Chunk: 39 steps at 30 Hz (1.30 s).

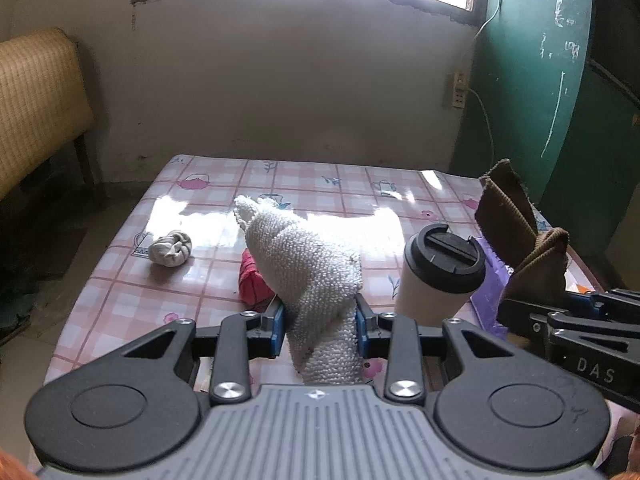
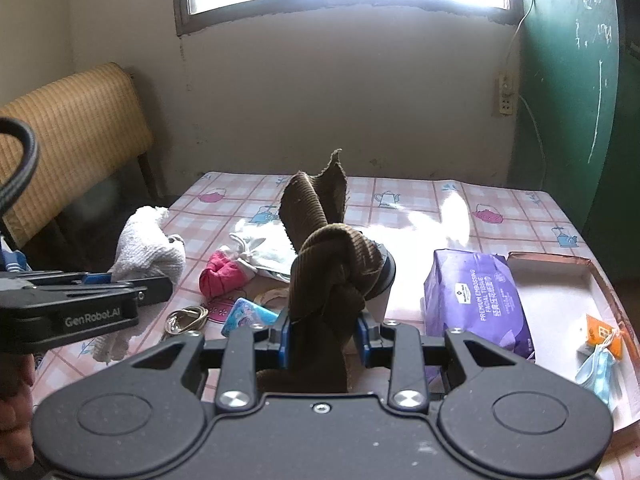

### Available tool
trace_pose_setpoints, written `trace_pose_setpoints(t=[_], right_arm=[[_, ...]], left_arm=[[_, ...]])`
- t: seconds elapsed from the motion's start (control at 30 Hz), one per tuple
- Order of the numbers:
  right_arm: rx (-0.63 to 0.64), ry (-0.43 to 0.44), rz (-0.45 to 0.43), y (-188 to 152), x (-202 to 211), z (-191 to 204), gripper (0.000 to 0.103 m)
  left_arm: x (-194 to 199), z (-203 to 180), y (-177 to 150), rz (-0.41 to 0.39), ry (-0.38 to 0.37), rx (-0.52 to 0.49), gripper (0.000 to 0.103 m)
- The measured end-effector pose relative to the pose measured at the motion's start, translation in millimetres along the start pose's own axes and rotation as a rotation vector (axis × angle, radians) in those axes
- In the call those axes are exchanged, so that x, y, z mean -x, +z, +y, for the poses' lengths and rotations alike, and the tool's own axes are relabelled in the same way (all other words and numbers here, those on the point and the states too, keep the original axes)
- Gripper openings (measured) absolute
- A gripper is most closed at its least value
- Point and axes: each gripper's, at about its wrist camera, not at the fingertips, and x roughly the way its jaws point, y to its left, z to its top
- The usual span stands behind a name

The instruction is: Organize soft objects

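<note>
My left gripper (image 1: 319, 326) is shut on a white knitted cloth (image 1: 308, 268) that stands up between its blue pads over the near part of the table. From the right wrist view this white cloth (image 2: 146, 244) shows at the left, held in the left gripper (image 2: 152, 288). My right gripper (image 2: 323, 334) is shut on a knotted brown corduroy cloth (image 2: 332, 256); the same brown cloth (image 1: 520, 232) rises at the right of the left wrist view. A red cloth ball (image 1: 254, 280) lies behind the white cloth. A small grey-white bundle (image 1: 170, 248) lies to the left.
A white cup with a black lid (image 1: 440, 272) stands between the grippers. A purple tissue pack (image 2: 476, 300), an open cardboard box (image 2: 560, 300) holding a face mask (image 2: 598, 372), a blue packet (image 2: 248, 316), a tape roll (image 2: 274, 296) and a coiled cord (image 2: 188, 316) lie on the pink checked tablecloth (image 1: 224, 184).
</note>
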Motion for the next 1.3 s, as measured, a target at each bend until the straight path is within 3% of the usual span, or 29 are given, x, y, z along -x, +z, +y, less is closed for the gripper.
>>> trace_pose_setpoints(t=[1.3], right_arm=[[-0.043,-0.075,-0.004,8.2,8.3,-43.3,0.038]], left_arm=[[-15.9,-60.3,10.8,-0.01,-0.115,-0.091,0.035]])
